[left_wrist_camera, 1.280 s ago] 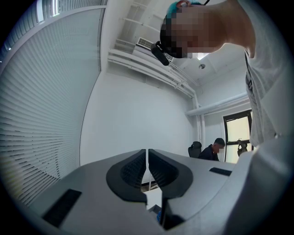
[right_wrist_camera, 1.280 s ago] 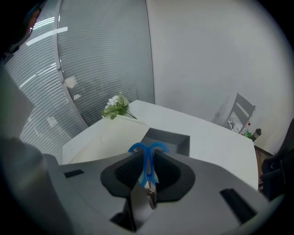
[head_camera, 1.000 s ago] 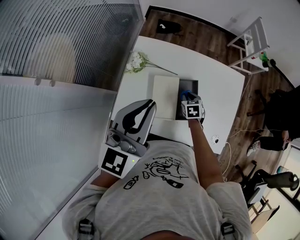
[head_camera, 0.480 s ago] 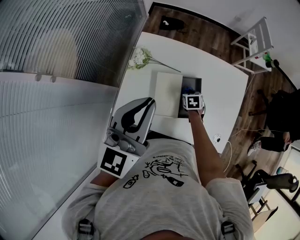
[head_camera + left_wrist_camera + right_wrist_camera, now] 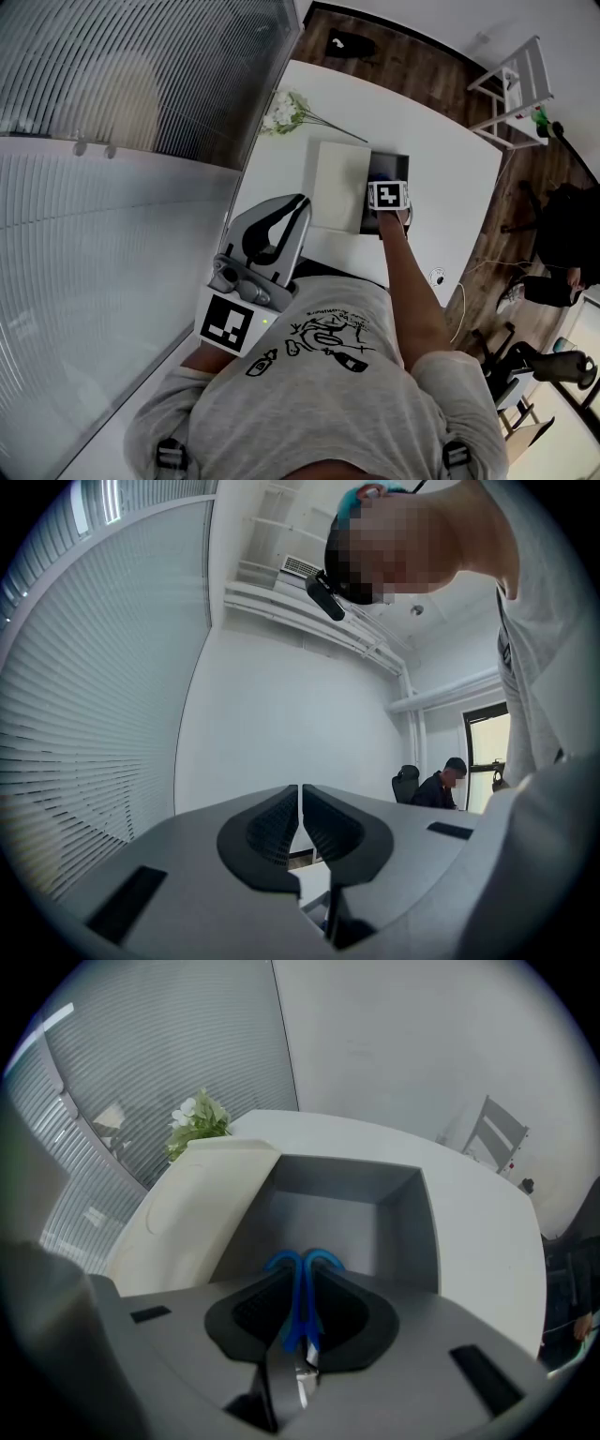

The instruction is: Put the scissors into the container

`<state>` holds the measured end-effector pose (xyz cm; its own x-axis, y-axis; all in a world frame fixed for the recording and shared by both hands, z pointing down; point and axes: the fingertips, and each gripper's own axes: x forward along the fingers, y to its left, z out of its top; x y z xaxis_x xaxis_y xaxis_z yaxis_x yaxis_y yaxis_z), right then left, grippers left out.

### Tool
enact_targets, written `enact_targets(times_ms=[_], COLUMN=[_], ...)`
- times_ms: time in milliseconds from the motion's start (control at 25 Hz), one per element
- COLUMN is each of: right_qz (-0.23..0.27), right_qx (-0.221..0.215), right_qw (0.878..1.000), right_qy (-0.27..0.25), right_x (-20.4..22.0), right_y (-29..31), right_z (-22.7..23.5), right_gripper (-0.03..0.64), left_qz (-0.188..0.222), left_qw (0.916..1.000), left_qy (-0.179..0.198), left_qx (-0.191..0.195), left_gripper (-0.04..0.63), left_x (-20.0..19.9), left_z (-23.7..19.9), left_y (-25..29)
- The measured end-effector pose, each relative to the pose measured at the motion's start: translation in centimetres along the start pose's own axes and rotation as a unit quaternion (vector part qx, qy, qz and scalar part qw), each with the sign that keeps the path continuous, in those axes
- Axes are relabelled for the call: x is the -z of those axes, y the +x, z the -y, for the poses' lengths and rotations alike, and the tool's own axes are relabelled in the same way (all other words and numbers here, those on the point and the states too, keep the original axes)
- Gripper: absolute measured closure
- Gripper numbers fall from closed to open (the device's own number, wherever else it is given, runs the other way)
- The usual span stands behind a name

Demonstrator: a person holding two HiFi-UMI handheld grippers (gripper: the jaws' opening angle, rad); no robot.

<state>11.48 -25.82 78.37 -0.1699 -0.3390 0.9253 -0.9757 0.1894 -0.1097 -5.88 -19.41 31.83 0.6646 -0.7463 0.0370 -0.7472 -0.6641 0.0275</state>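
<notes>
Two pads of the right gripper [image 5: 302, 1283] pinch the blue scissors [image 5: 301, 1309], its jaws just eased slightly, right above the grey container [image 5: 412, 1241] at the middle of the table [image 5: 487, 1241]. Lower inside the walls before releasing fully. The left gripper [image 5: 300, 822] is closed and empty.

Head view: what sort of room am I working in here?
Most likely an office or meeting room: a white table beside a slatted partition, a wood floor, and, in the left gripper view, a person seated in a desk chair.
</notes>
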Motion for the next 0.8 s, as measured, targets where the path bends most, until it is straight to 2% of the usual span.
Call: enact_targets(times_ms=[80,200,360,480,800], right_qz=[-0.006,0.001,0.012,0.013,0.07], right_qx=[-0.001,0.025,-0.017,0.002,0.006], right_qw=[1.0,1.0,1.0,1.0,0.997], right_qy=[0.002,-0.014,-0.003,-0.01,-0.026], right_x=[0.4,-0.1,-0.4,-0.3,-2.2], right_y=[0.4,0.2,0.4,0.0,-3.7], right_z=[-0.1,0.8,-0.8,0.1,-0.1], right_gripper=[0.529,0.528,0.52,0.505,0.505], left_qz=[-0.003,-0.005,-0.006,-0.008,-0.006], left_qw=[1.0,1.0,1.0,1.0,1.0], left_qy=[0.001,0.001,0.001,0.004,0.002], left_qx=[-0.001,-0.002,-0.003,0.0,0.006], left_gripper=[0.565,0.565,0.565,0.565,0.565], left_x=[0.1,0.1,0.2,0.2,0.1], left_z=[0.0,0.0,0.0,0.2,0.7], left_y=[-0.1,-0.2,-0.3,-0.3,0.1])
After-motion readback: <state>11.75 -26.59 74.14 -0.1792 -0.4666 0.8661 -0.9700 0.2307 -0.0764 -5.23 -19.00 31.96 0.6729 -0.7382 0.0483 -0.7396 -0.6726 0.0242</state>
